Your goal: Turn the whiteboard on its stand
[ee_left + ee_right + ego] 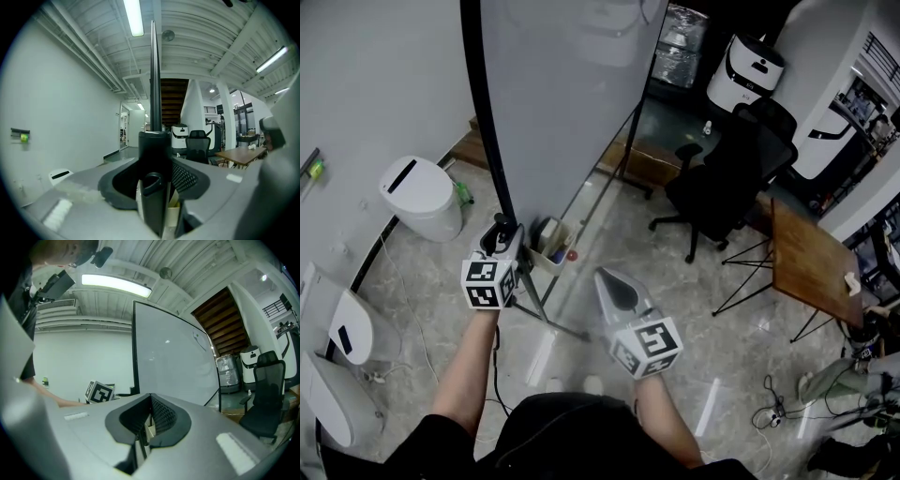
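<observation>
- Whiteboard [562, 94] upright on stand [548, 321], straight ahead; black side edge [153, 75] running vertical.
- Left gripper [500, 234] clamped low on that edge (edge fills the gap between its jaws).
- Right gripper [617, 289] pinched together, empty, near the board face but apart from it.
- Left nearer; turn probably driven by swinging the held edge sideways around the stand.

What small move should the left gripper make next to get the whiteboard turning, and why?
Probably keep the left gripper closed and swing it sideways, so the whiteboard pivots on its stand. Its jaws appear clamped on the board's black edge frame, low on one side, which gives leverage. The right gripper is shut, empty and off the board.
</observation>
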